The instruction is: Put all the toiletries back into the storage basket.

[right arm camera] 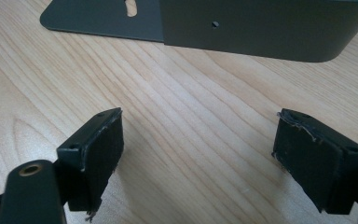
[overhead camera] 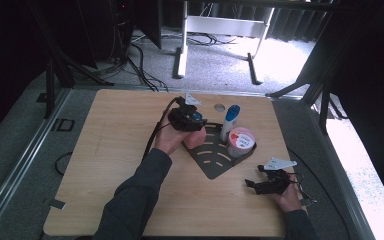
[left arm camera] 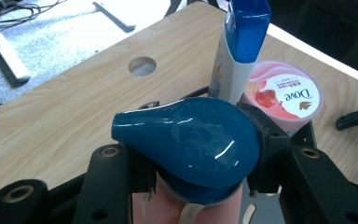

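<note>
My left gripper is shut on a pink bottle with a rounded dark blue cap, its jaws pressing either side of the cap. It holds the bottle over the back corner of a dark grey slotted corner tray. Inside that tray stand a white tube with a blue cap and a pink Dove tub, both just beyond the held bottle. My right gripper rests open low over the bare wood at the front right, with the tray's wall ahead of it.
The wooden table has a round cable hole near its back edge. Cables trail from both grippers. Beyond the table are a grey floor, loose cables and a white desk frame.
</note>
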`<state>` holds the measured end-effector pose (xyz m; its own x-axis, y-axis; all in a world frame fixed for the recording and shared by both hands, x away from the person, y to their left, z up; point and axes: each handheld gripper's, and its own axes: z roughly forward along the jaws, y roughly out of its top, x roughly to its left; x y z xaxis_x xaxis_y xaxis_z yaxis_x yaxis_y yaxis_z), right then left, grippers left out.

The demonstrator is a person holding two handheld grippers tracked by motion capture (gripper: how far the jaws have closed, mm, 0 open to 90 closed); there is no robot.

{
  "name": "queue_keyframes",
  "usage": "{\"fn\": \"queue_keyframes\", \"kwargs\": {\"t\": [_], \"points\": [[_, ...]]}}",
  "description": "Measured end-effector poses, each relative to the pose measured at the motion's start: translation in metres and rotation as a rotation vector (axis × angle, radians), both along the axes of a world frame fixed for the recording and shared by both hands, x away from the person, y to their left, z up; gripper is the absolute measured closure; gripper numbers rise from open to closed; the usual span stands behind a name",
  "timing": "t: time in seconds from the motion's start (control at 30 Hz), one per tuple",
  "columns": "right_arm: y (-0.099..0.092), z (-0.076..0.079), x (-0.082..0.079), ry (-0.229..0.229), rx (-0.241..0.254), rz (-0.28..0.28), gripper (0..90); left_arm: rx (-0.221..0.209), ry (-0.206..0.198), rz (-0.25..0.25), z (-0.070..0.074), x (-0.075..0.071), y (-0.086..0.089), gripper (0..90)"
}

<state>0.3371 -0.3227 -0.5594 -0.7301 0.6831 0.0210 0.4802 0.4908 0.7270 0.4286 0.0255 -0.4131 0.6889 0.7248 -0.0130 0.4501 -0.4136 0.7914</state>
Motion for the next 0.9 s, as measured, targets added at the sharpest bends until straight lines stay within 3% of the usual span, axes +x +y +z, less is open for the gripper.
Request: {"fn": "queue_keyframes", "kwargs": {"t": [0.9], "points": [[0.000,0.000,0.000,0.000,0.000,0.000,15.8,-0.022,0.008,0.018,-0.009,0.011,-0.008,52.8]]}}
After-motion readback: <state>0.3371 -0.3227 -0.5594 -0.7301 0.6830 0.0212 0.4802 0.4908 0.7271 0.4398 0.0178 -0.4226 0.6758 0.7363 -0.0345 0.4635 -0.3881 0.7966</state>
